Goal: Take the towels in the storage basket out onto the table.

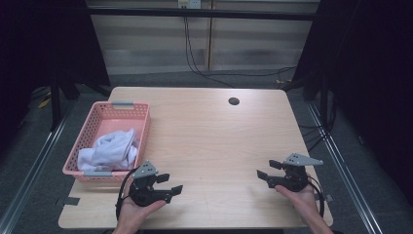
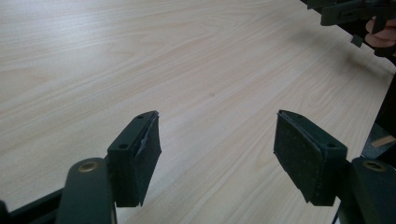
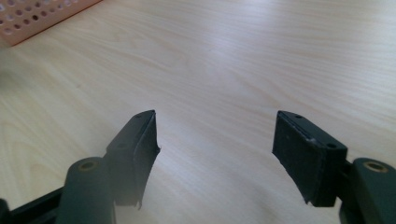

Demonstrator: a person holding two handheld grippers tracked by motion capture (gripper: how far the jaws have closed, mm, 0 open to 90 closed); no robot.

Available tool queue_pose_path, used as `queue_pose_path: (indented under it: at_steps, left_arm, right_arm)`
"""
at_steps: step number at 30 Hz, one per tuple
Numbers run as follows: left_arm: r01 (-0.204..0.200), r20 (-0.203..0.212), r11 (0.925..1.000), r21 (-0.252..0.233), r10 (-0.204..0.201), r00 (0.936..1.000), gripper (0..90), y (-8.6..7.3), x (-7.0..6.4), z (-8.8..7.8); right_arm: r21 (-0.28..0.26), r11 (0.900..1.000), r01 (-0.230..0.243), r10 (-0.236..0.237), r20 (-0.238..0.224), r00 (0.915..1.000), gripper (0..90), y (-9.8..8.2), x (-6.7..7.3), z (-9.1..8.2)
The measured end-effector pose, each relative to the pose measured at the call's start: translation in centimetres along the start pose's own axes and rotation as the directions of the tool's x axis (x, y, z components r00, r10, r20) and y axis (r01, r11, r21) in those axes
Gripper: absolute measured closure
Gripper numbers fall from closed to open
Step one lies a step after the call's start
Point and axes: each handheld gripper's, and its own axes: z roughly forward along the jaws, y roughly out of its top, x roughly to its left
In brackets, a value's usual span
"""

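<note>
landmark: pink basket [image 1: 144, 113] at the table's [image 1: 214, 146] left edge. white cloth [image 1: 109, 150] lies bunched inside it, in the half nearer the person, its long axis running roughly along the basket's length. left gripper [image 1: 171, 184] rests just beside the basket's near right corner, jaws wide apart, nothing between them. right gripper [image 1: 266, 171] sits well apart from the basket, across the table, jaws likewise spread and empty. judgement: the left gripper is nearer; the cloth lies up and left of it, over the basket wall.

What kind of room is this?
Probably a lab or recording room: a bare light wooden table, black curtains at the sides, loose black cables on grey floor, and a pink plastic basket of white cloth.
</note>
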Motion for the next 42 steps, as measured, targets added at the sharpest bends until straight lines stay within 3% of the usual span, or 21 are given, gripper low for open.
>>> queue_pose_path:
  at_steps: [3, 5, 7, 8, 13, 17, 21, 23, 27, 29, 30, 32, 35, 36, 37, 38, 39, 41, 42]
  left_arm:
    - [-0.019, -0.001, 0.9998, -0.005, 0.019, 0.9998, 32.3, 0.0, -0.1, -0.2]
    - [-0.029, 0.0, 0.9992, -0.028, 0.029, 0.9996, 37.2, 0.0, -0.3, -0.5]
    - [-0.029, 0.002, 0.9993, -0.023, 0.029, 0.9996, 34.5, 0.1, -0.3, -0.6]
    - [-0.024, -0.018, 0.9995, -0.021, 0.023, 0.9996, 34.4, 0.2, -0.2, -0.6]
    - [0.011, -0.037, 0.9993, -0.037, -0.012, 0.9993, 32.7, 0.3, 0.0, -1.1]
    - [-0.026, -0.043, 0.9996, -0.013, 0.025, 0.9988, 33.2, 0.2, -0.3, -1.8]
    - [-0.035, -0.031, 0.9989, -0.031, 0.034, 0.9989, 32.5, 0.5, -0.2, -3.1]
    - [-0.047, -0.067, 0.9978, -0.048, 0.043, 0.9968, 31.1, 0.9, 0.0, -4.2]
    - [0.005, -0.1, 0.9965, -0.084, -0.013, 0.9949, 25.8, 1.6, 1.7, -6.8]
    - [0.02, -0.164, 0.9973, -0.07, -0.031, 0.9859, 23.9, 1.8, 2.4, -7.8]
    - [0.034, -0.149, 0.9959, -0.084, -0.046, 0.9878, 26.2, 1.8, 2.8, -8.2]
    - [0.032, -0.191, 0.9944, -0.101, -0.051, 0.9804, 25.4, 1.8, 3.9, -9.4]
    - [0.04, -0.209, 0.9919, -0.12, -0.065, 0.9757, 25.2, 2.1, 4.7, -10.4]
    - [0.038, -0.222, 0.9936, -0.106, -0.061, 0.9733, 25.2, 2.3, 5.2, -10.9]
    - [0.046, -0.24, 0.9932, -0.107, -0.071, 0.9683, 23.7, 2.6, 5.8, -11.4]
    - [0.058, -0.278, 0.9933, -0.1, -0.084, 0.9568, 23.3, 3.0, 7.1, -12.1]
    - [0.058, -0.278, 0.9933, -0.1, -0.084, 0.9568, 22.6, 3.0, 7.1, -12.1]
    - [0.053, -0.342, 0.9968, -0.061, -0.07, 0.9371, 20.4, 3.5, 8.3, -12.3]
    - [0.055, -0.346, 0.9972, -0.05, -0.069, 0.9358, 19.2, 3.7, 8.9, -12.3]
  right_arm:
    - [0.009, 1.0, 0.012, -0.012, -0.014, 0.9998, 31.4, 0.1, 0.2, -0.2]
    - [0.007, 1.0, -0.006, 0.006, -0.028, 0.9996, 31.4, 0.2, 0.1, -0.6]
    - [-0.001, 1.0, 0.003, -0.003, -0.022, 0.9998, 29.1, 0.4, 0.1, -1.1]
    - [-0.01, 1.0, 0.004, -0.005, -0.024, 0.9997, 28.9, 0.3, 0.1, -1.5]
    - [-0.006, 1.0, -0.016, 0.016, -0.049, 0.9987, 26.0, 0.3, 0.2, -1.6]
    - [0.004, 1.0, -0.013, 0.013, -0.064, 0.9979, 23.7, 0.3, 0.5, -1.7]
    - [0.023, 1.0, 0.014, -0.013, -0.053, 0.9985, 20.9, 0.2, 0.8, -1.5]
    - [0.026, 1.0, 0.016, -0.015, -0.06, 0.9981, 20.4, 0.3, 1.0, -1.4]
    - [0.048, 0.998, 0.048, -0.044, -0.073, 0.9963, 21.0, 0.2, 1.3, -0.8]
    - [0.048, 0.997, 0.057, -0.054, -0.078, 0.9955, 21.1, 0.3, 1.3, -0.8]
    - [0.045, 0.997, 0.062, -0.059, -0.084, 0.9948, 20.9, 0.3, 1.5, -0.7]
    - [0.047, 0.997, 0.059, -0.055, -0.092, 0.9943, 20.8, 0.3, 1.5, -0.7]
    - [0.048, 0.997, 0.059, -0.054, -0.09, 0.9945, 20.2, 0.3, 1.4, -0.7]
    - [0.046, 0.997, 0.059, -0.055, -0.094, 0.994, 20.3, 0.3, 1.4, -0.7]
    - [0.045, 0.997, 0.06, -0.056, -0.093, 0.9941, 20.3, 0.3, 1.5, -0.7]
    - [0.043, 0.997, 0.062, -0.058, -0.1, 0.9933, 20.3, 0.3, 1.4, -0.7]
    - [0.043, 0.997, 0.062, -0.058, -0.1, 0.9933, 20.3, 0.3, 1.4, -0.7]
    - [0.047, 0.997, 0.061, -0.056, -0.103, 0.9932, 20.2, 0.3, 1.4, -0.6]
    - [0.048, 0.997, 0.063, -0.058, -0.108, 0.9925, 20.2, 0.3, 1.4, -0.6]
